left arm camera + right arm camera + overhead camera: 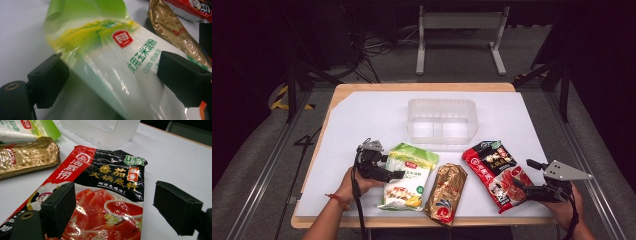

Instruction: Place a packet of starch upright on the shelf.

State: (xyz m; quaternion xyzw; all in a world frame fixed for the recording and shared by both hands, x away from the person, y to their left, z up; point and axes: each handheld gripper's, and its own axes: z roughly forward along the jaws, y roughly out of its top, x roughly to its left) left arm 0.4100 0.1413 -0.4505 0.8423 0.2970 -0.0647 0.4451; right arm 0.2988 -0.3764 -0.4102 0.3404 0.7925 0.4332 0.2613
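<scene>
**Both tongs spread wide over packets at the table's near edge**

Your left gripper (393, 167) stands with its jaws apart around the green-and-white corn starch bag (408, 176). The left gripper view shows the bag (110, 65) lying between the two black jaws, one at each flank; whether either pad touches the film cannot be told. Just past the far jaw lies the gold packet (172, 30), with the red packet's corner beyond it.

Your right gripper (523, 175) is likewise spread, its jaws straddling the near end of the red tomato hotpot packet (497, 171). In the right gripper view one jaw sits over the red tomato hotpot packet (105, 202) and the other over bare white table (175, 162) beside it. Ahead of those jaws stands the clear plastic bin (102, 132), with the gold packet (27, 155) off to the far side of the packet, toward your other hand.
</scene>
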